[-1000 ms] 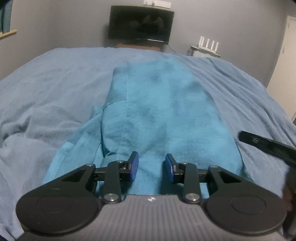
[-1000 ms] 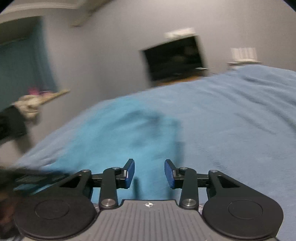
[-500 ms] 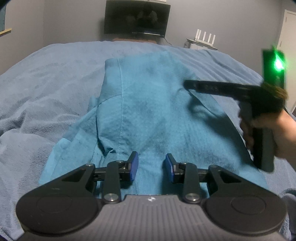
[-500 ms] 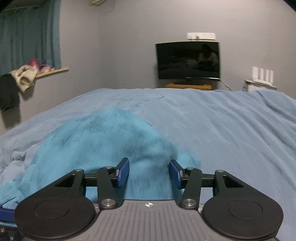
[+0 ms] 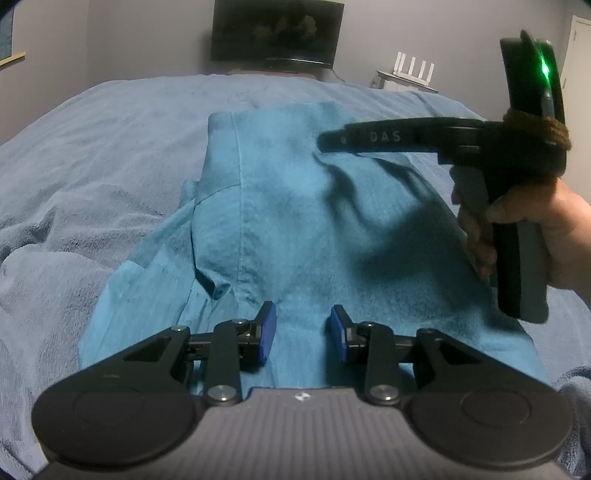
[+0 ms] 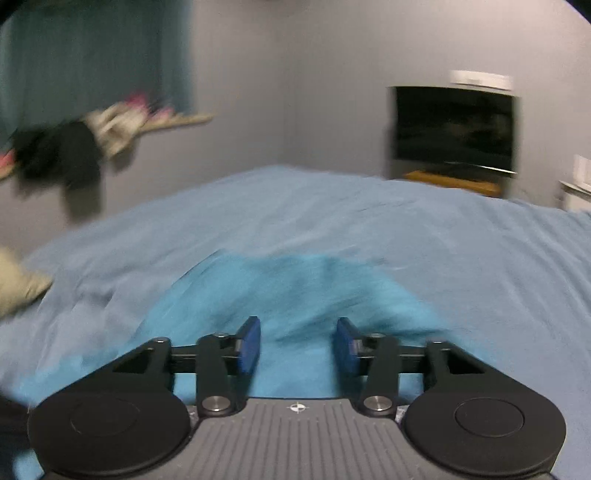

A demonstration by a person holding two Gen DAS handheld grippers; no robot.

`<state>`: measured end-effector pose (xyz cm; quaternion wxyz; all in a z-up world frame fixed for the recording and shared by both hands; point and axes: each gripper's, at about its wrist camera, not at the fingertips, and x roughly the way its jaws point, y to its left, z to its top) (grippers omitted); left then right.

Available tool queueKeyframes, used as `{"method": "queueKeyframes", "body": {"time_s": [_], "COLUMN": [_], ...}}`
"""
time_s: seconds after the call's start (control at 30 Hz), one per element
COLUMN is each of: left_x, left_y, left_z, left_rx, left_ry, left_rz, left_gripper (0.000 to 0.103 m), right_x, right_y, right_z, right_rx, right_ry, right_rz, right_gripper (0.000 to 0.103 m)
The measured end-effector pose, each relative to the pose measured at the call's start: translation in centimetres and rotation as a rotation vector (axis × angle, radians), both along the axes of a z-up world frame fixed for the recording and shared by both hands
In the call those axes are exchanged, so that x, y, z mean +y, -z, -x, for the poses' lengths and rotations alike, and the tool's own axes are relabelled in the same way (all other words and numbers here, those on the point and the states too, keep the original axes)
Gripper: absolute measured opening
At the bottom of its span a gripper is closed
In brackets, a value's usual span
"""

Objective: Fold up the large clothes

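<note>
Blue-grey blanket covers the bed, which fills most of both views, running from under both tools out to the far wall. Teal garment lies on it lengthwise, partly folded into a long panel; starts directly under the left hand-held gripper and stretches ahead of it. A loose flap with a seam sits ahead-left of that gripper's left pad.

Left hand-held gripper: jaws wide, blue pads apart, nothing between them, hovering over the near hem.

Right hand-held gripper: jaws wide too, empty, teal cloth below and ahead. Right wrist view is motion-blurred. From the left wrist view its body is ahead-right of the left gripper, fingers pointing left across the garment's far half; can't tell if it touches the cloth. Right hand grips the handle; green LED lit on top.

TV on the wall straight ahead. White router ahead-right.
</note>
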<state>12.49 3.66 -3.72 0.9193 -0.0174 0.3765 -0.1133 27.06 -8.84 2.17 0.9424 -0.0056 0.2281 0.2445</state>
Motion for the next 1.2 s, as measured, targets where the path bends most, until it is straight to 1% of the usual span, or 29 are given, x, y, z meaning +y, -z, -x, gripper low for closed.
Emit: {"method": "queueKeyframes", "body": {"time_s": [0.03,0.07,0.13,0.17,0.2,0.23,0.27,0.3,0.37,0.4,0.5,0.53,0.57,0.63,0.73,0.83,0.9,0.93,1.0,1.07,1.2], "left_x": [0.1,0.2,0.5,0.7,0.8,0.9,0.9,0.8,0.8,0.9,1.2,1.3,1.4,1.5,1.8,2.1,2.0,2.0,2.1,2.2,2.4], "left_y": [0.1,0.2,0.3,0.3,0.3,0.2,0.2,0.1,0.1,0.2,0.4,0.4,0.5,0.6,0.9,1.0,1.0,1.0,1.1,1.2,1.5], "left_z": [0.0,-0.1,-0.3,-0.3,-0.3,-0.3,-0.3,-0.2,-0.1,-0.1,-0.2,-0.2,-0.3,-0.4,-0.7,-1.1,-1.2,-1.3,-1.6,-1.9,-2.5], "left_rx": [0.001,0.005,0.016,0.018,0.020,0.021,0.021,0.020,0.018,0.017,0.020,0.022,0.023,0.025,0.029,0.037,0.039,0.041,0.046,0.053,0.064], "left_ry": [-0.002,-0.007,-0.016,-0.020,-0.024,-0.027,-0.029,-0.030,-0.031,-0.032,-0.033,-0.033,-0.032,-0.029,-0.023,-0.014,-0.006,-0.002,0.004,0.010,0.023], "left_rz": [0.004,0.009,0.024,0.033,0.038,0.040,0.038,0.034,0.030,0.031,0.046,0.051,0.054,0.056,0.066,0.073,0.067,0.065,0.068,0.074,0.091], "left_gripper": [0.030,0.030,0.030,0.030,0.030,0.030,0.030,0.030,0.030,0.030,0.030,0.030,0.030,0.030,0.030,0.030,0.030,0.030,0.030,0.030,0.030], "right_x": [0.0,0.3,1.7,2.2,2.4,2.3,2.2,2.1,0.5,-0.1,-2.3,-3.5,-4.9,-8.0,-13.0,-17.0,-18.6,-19.0,-19.4,-19.2,-18.9], "right_y": [0.1,0.4,0.6,0.5,0.1,-0.2,-0.6,-0.9,-1.6,-1.9,-2.2,-2.3,-2.2,-1.6,0.5,3.4,5.1,5.8,7.1,8.4,10.1], "right_z": [-0.1,0.0,1.0,1.9,2.6,3.0,3.3,3.9,4.3,4.4,4.1,4.1,4.2,4.2,4.1,4.2,4.1,4.0,3.6,2.9,0.9], "right_rx": [0.030,0.058,0.057,0.068,0.083,0.104,0.116,0.106,0.050,0.035,0.043,0.052,0.069,0.136,0.285,0.444,0.519,0.547,0.602,0.649,0.682], "right_ry": [0.004,-0.026,-0.125,-0.161,-0.190,-0.221,-0.235,-0.218,-0.110,-0.032,0.209,0.274,0.316,0.358,0.300,0.215,0.155,0.127,0.070,0.022,-0.082], "right_rz": [-0.004,0.013,0.080,0.080,0.062,0.034,0.011,0.005,0.019,0.028,0.075,0.063,0.033,-0.066,-0.251,-0.444,-0.542,-0.575,-0.619,-0.634,-0.706], "right_gripper": [0.049,0.049,0.049,0.052,0.052,0.050,0.050,0.050,0.053,0.054,0.055,0.062,0.075,0.084,0.092,0.094,0.095,0.095,0.096,0.098,0.099]}}
